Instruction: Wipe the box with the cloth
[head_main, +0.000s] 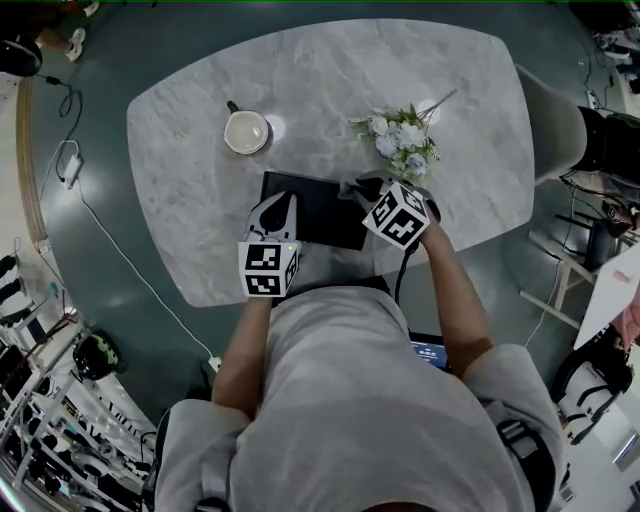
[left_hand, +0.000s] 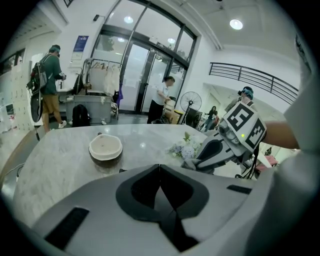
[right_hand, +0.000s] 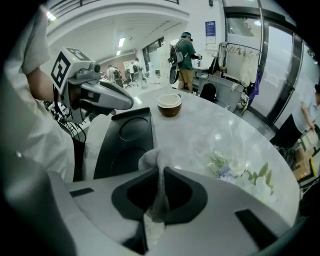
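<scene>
Looking down past a soft grey shirt (head_main: 370, 400) first. Clenching right tongs (head_main: 352, 190) on a limp, nubby grey-white cloth (right_hand: 152, 161): strip running down between the dark pads, bunch puffing out past the tips. Dangling that bunch at the right edge of the box (head_main: 318, 212). Holding left tongs (head_main: 288, 200) clenched on nothing, tips meeting in a tight seam, over the box's left edge; not managing to tell whether touching. Reading the box as flat, rectangular, matte black, with two shallow round recesses in its top, lying on the desk (head_main: 190, 190) near the front edge, between both tongs. Reading the desk as glossy pale grey marble with rounded corners. Spotting a round white cup (head_main: 246, 131) with a dark outside, well behind the box to the left, and a small spray of pale flowers (head_main: 403, 140) with green leaves just behind the box's right corner.
</scene>
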